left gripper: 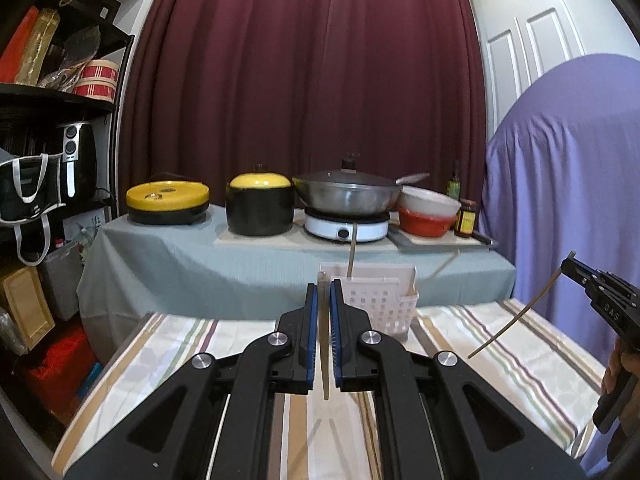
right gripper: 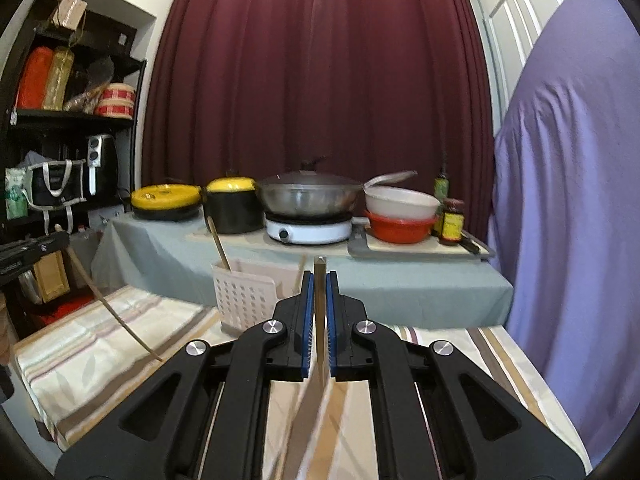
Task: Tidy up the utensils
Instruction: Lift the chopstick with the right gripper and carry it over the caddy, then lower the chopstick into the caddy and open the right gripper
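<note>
My left gripper (left gripper: 324, 292) is shut on a thin wooden chopstick (left gripper: 323, 344) that runs back between the jaws, held above the striped tablecloth (left gripper: 180, 344). My right gripper (right gripper: 319, 284) is shut on another chopstick (right gripper: 319, 312); in the left wrist view it (left gripper: 568, 260) shows at the right with its chopstick (left gripper: 516, 320) slanting down. A white perforated utensil basket (left gripper: 380, 304) stands just beyond the left gripper with two sticks in it; it also shows in the right wrist view (right gripper: 244, 300). The left gripper's chopstick (right gripper: 108, 304) shows at the left there.
Behind is a grey-clothed table (left gripper: 224, 260) with a yellow-lidded pan (left gripper: 168, 200), black pot (left gripper: 260, 208), wok on a white hotplate (left gripper: 348, 228), stacked bowls (left gripper: 428, 212) and bottles. A black shelf (left gripper: 48, 140) stands left, a purple cover (left gripper: 568, 180) right.
</note>
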Demonstrator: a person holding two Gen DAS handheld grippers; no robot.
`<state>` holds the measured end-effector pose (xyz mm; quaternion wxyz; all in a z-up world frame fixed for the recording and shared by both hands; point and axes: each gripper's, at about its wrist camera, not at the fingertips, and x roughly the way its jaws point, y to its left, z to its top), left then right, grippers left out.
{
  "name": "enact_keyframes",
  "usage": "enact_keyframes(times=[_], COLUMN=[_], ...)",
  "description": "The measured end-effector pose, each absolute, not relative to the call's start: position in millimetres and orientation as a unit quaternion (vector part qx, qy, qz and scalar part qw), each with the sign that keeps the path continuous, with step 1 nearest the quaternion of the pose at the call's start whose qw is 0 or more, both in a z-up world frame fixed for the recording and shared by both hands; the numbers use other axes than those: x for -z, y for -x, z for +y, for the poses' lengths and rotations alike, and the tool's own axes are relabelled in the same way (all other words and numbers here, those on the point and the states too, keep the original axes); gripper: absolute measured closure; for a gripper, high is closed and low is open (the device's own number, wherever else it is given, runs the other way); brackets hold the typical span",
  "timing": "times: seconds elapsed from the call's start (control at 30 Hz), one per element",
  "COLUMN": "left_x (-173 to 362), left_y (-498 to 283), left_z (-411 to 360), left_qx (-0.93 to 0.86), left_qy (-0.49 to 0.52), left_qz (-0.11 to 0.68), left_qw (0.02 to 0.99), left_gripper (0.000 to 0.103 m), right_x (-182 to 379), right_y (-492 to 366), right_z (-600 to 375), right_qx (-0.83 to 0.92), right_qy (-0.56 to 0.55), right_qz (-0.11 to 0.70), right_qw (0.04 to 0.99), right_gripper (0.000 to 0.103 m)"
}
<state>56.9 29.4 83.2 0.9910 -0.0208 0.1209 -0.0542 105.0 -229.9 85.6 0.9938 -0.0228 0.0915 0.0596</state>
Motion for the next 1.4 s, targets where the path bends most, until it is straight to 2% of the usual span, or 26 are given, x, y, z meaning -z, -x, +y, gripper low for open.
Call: enact_keyframes(times=[0.3, 0.67, 0.87, 1.4], left_x=[-123.8, -157.6, -152.5, -93.0], left_y=[-102.7, -171.2, -199.8, -250.6], left_z=[29.8, 33.6, 22.3, 8.5], left_qx=[0.056, 0.07, 0.077, 0.097], left_qy=[0.013, 0.032, 0.022, 0.022], left_qz=[0.069, 0.057, 0.068, 0.154], left_qw=[0.996, 0.995, 0.994, 0.983], left_gripper=[0.096, 0.096, 0.096, 0.096], right_x=[-134.6, -173.3, -160.0, -83.1], right_y=[-145.6, -218.7, -256.6, -318.1], right_z=[-217.2, -208.6, -202.1, -186.5], right_qx=[-0.091, -0.116, -0.119, -0.119], right_qy=[0.023, 0.001, -0.005, 0.0], right_qz=[0.03, -0.004, 0.016, 0.11], right_qw=[0.995, 0.993, 0.993, 0.987], right_gripper=[0.097, 0.097, 0.097, 0.097])
